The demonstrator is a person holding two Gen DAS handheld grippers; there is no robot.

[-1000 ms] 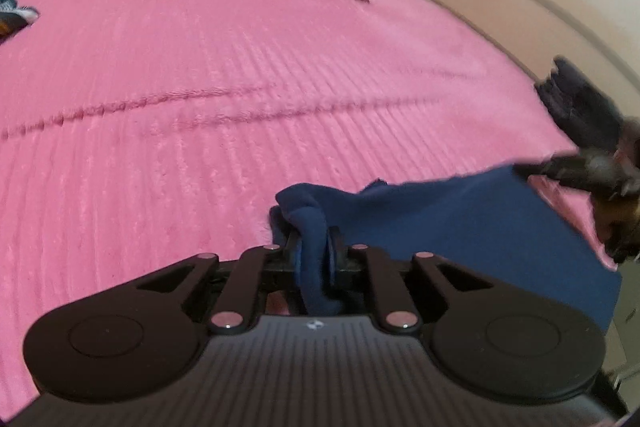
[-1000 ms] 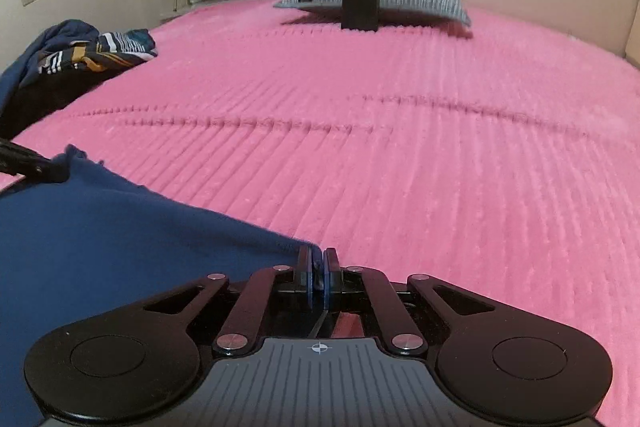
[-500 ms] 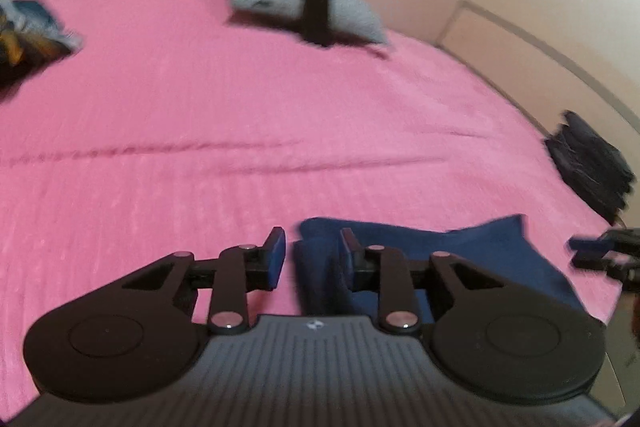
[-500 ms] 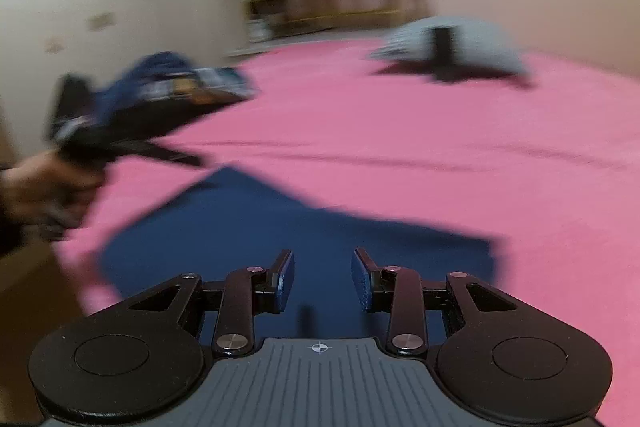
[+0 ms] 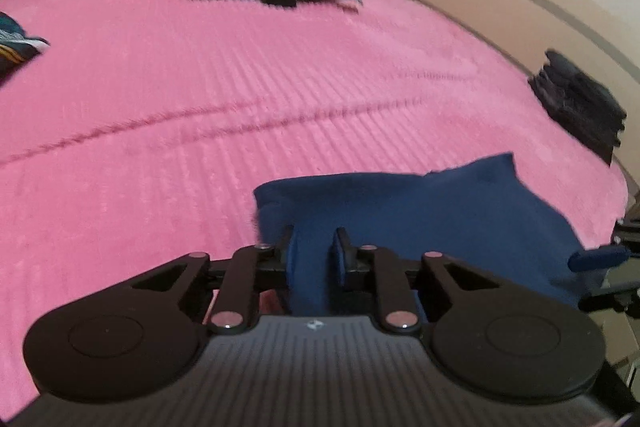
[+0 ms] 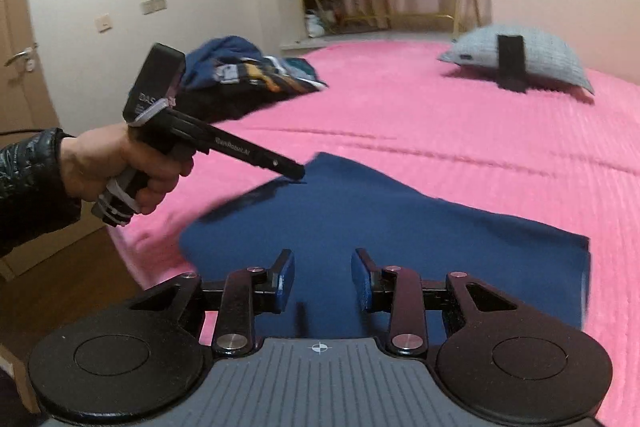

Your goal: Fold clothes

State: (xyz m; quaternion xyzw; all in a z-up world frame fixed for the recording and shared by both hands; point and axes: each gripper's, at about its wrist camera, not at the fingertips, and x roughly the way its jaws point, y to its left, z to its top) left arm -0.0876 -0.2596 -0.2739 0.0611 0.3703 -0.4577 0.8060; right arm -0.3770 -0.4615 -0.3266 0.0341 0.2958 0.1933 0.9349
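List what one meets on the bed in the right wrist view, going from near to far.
Navy blue cloth → pile of unfolded clothes → grey pillow with a black box standing before it.

1. The left gripper [image 5: 313, 259] has its jaws apart, the two fingers straddling a raised fold of the navy cloth [image 5: 420, 211].
2. From the right wrist view, the left hand [image 6: 120, 171] is wrapped around that gripper's handle, a dark sleeve [image 6: 28, 187] at the wrist, the fingers angled down onto the cloth's far left corner.
3. The right gripper [image 6: 323, 281] is spread wide, above the cloth's near edge.
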